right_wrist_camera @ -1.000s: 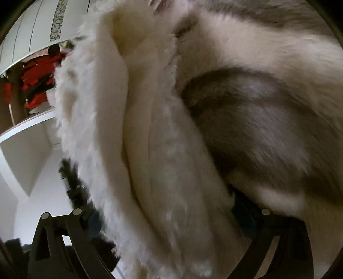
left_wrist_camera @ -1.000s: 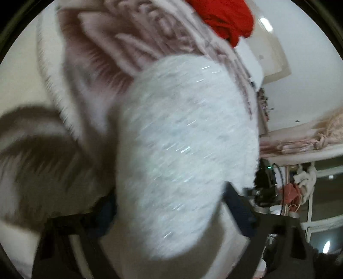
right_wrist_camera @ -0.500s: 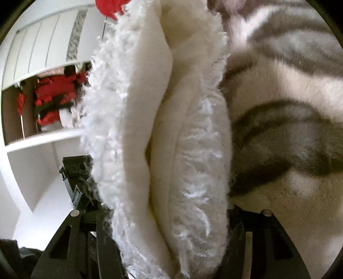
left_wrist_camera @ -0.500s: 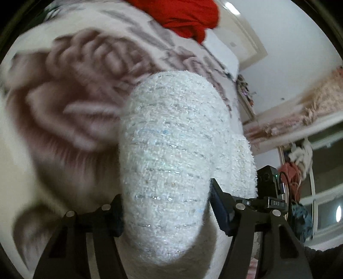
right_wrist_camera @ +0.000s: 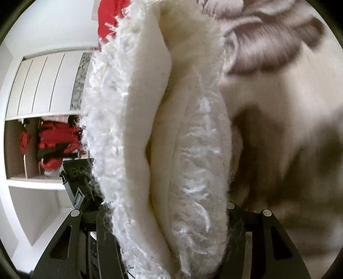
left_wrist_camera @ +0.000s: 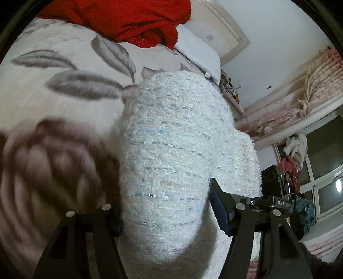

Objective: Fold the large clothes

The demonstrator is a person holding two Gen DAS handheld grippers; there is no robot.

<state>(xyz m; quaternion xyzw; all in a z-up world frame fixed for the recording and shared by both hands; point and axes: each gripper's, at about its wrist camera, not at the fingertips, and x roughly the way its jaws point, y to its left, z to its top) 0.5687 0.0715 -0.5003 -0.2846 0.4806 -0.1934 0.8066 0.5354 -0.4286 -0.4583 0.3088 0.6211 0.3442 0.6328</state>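
Note:
A thick white fuzzy knitted garment with silver threads (left_wrist_camera: 171,154) fills the middle of the left wrist view. My left gripper (left_wrist_camera: 165,216) is shut on a bulging fold of it. In the right wrist view the same white garment (right_wrist_camera: 171,150) shows as several doubled layers with a shaggy edge, and my right gripper (right_wrist_camera: 167,231) is shut on them. Both grippers hold the garment just above a cream blanket with large grey-brown flowers (left_wrist_camera: 53,120), which also shows in the right wrist view (right_wrist_camera: 278,128).
A red garment (left_wrist_camera: 133,19) lies at the far end of the blanket, by a white pillow (left_wrist_camera: 199,58). Curtains and a window (left_wrist_camera: 321,171) are on the right. A wardrobe with red clothes (right_wrist_camera: 53,141) stands at the left of the right wrist view.
Both grippers have moved along over the blanket with the garment still held. The red garment and more of the room have come into view.

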